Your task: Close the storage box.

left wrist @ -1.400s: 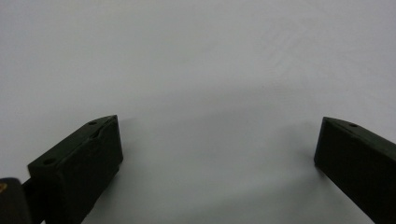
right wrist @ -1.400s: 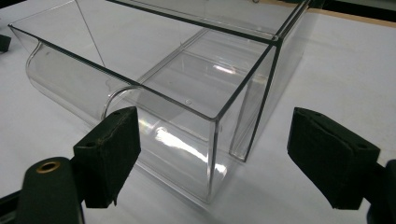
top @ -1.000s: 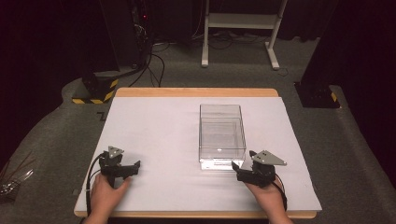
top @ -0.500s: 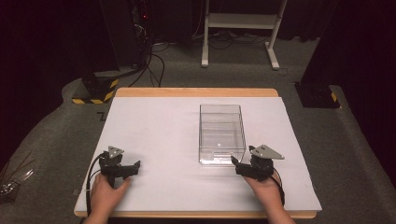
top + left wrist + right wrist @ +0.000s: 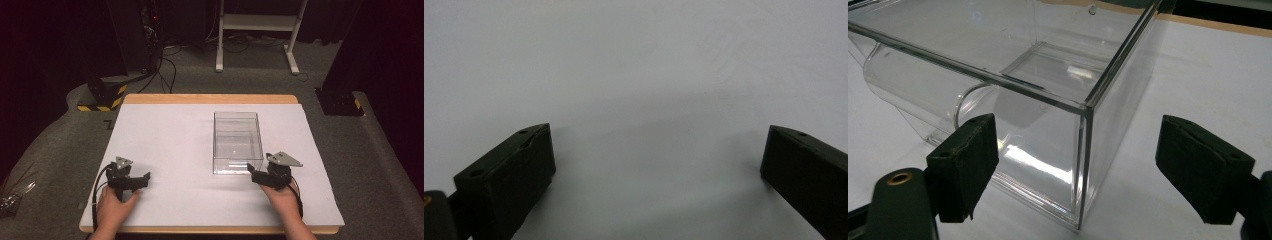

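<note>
Clear box [image 5: 237, 142] risks skidding off-centre (slick walls) if right gripper [image 5: 1083, 170], gaping wide at its near-right corner, is clipping it; left gripper [image 5: 659, 165] is idling wide, empty.

Bright white tabletop, dark surroundings, soft shadows, glare on plastic

The desk [image 5: 150, 100] has a light wood edge and is covered by a plain white sheet [image 5: 175, 145]. The box [image 5: 238, 142] is clear, colourless plastic. Both the left claw [image 5: 141, 179] and the right claw [image 5: 253, 173] are black, each topped by a grey plate. The floor [image 5: 60, 145] is grey carpet. A block [image 5: 102, 97] beside the desk carries yellow-and-black hazard stripes.
</note>
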A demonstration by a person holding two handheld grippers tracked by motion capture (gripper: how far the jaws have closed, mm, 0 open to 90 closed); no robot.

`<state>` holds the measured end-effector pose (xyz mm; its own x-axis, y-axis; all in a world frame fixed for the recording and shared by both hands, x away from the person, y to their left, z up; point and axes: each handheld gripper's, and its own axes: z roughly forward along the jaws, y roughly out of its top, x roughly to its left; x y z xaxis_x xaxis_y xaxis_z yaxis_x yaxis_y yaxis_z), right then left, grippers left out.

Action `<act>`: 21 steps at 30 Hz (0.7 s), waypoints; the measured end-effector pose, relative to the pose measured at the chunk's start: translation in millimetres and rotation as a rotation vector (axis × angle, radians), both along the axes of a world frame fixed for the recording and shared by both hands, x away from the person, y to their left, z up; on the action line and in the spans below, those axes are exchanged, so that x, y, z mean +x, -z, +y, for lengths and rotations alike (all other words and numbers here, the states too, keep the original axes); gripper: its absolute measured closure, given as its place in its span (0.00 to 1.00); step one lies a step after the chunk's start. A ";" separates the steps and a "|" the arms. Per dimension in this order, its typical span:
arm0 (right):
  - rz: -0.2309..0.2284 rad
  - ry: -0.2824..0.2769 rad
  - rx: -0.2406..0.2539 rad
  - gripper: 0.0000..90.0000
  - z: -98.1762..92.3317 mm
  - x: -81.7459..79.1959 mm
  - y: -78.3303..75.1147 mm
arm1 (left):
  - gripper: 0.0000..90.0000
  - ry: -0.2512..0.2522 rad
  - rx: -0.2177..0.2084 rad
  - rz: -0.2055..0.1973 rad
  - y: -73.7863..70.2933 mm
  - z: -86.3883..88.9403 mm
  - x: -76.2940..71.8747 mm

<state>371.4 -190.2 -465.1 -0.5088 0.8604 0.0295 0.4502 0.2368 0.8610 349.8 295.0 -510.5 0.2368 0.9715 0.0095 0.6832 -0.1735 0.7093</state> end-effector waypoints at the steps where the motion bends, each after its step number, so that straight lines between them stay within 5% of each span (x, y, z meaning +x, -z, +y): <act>1: 0.005 0.002 0.005 0.20 0.0 1.6 0.5 | 0.01 0.000 0.000 0.000 0.0 0.0 0.0; 21: 0.021 0.039 0.029 0.20 -2.7 15.4 6.1 | 0.01 0.000 0.000 0.000 0.0 0.0 0.0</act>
